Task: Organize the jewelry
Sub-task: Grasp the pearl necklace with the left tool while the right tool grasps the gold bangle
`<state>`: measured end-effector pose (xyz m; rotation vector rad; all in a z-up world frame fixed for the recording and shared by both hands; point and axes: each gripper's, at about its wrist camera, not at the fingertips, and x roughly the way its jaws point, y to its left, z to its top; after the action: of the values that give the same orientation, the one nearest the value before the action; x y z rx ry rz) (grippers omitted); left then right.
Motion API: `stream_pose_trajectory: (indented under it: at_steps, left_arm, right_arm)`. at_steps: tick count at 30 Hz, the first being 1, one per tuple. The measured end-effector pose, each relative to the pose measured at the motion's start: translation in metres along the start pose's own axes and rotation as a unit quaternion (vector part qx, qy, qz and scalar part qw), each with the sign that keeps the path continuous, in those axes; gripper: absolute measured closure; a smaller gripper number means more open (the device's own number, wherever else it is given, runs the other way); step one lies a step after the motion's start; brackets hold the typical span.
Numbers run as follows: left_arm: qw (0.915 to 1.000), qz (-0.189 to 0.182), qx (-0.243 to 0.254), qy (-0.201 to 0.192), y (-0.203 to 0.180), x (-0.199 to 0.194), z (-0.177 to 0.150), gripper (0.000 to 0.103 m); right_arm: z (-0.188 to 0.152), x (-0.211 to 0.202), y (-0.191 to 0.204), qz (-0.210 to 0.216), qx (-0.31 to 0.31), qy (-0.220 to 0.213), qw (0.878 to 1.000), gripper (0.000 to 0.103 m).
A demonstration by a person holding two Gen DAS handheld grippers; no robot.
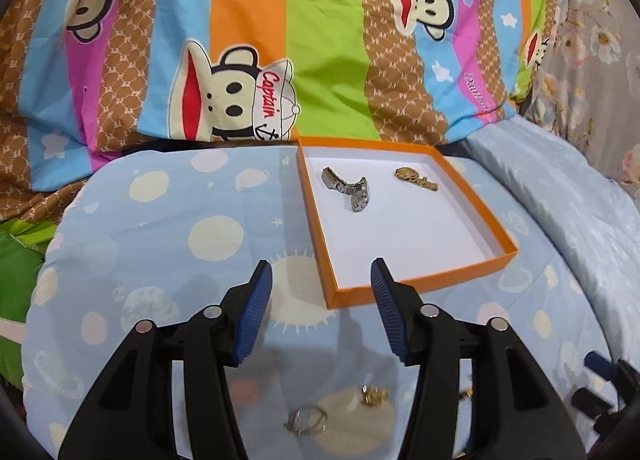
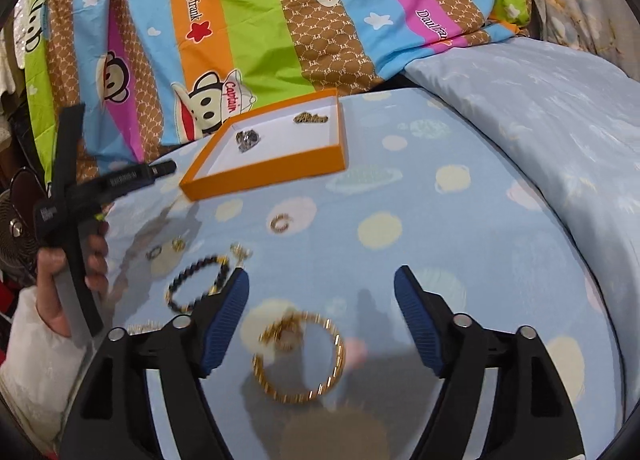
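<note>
An orange tray (image 1: 424, 283) with a white floor lies on the pale blue bedcover and holds a silver watch (image 1: 349, 189) and a gold name brooch (image 1: 416, 179). My left gripper (image 1: 322, 276) is open and empty just short of the tray's near edge. Silver rings (image 1: 306, 420) and a gold piece (image 1: 374, 395) lie below it. My right gripper (image 2: 320, 284) is open above a gold bracelet (image 2: 300, 356). A black bead bracelet (image 2: 198, 282), a gold ring (image 2: 279, 223) and small earrings (image 2: 178, 245) lie nearby. The tray (image 2: 264, 178) shows farther back.
A bright striped monkey-print quilt (image 1: 256, 40) rises behind the tray. A pale blue pillow (image 2: 540, 108) lies at the right. The left hand-held gripper and the person's hand (image 2: 72, 220) show at the left of the right wrist view.
</note>
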<state>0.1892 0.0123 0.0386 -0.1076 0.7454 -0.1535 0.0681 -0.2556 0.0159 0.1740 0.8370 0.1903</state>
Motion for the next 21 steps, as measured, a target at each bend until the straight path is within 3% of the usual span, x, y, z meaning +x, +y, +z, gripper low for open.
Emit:
stream_pose_trajectory:
  at_steps: [1,6,10,15,21]
  left_arm:
    - [1.0,-0.002,-0.001,-0.002,0.001,-0.006,-0.002,0.043]
    - [0.9997,-0.021,0.006,0.004,0.002,-0.044,-0.037,0.042]
    - [0.9987,-0.042,0.004,0.03,0.004,-0.055,-0.068,0.041]
    - [0.9964,-0.064,0.009,0.055,0.0,-0.062,-0.1,0.039]
    - [0.9946,-0.076,0.044,0.055,-0.017,-0.069,-0.12,0.034]
  right_arm:
    - [-0.006,-0.001,0.003,-0.003,-0.005,0.006,1.0,0.025]
    - [-0.031,0.005,0.022,-0.034,-0.045,0.029,0.998,0.022]
    - [-0.032,0.007,0.025,-0.066,-0.05,0.029,0.996,0.022]
    - [-0.033,0.011,0.023,-0.069,-0.043,0.038,0.996,0.022]
    - [-0.035,0.013,0.027,-0.08,-0.049,0.042,0.995,0.047]
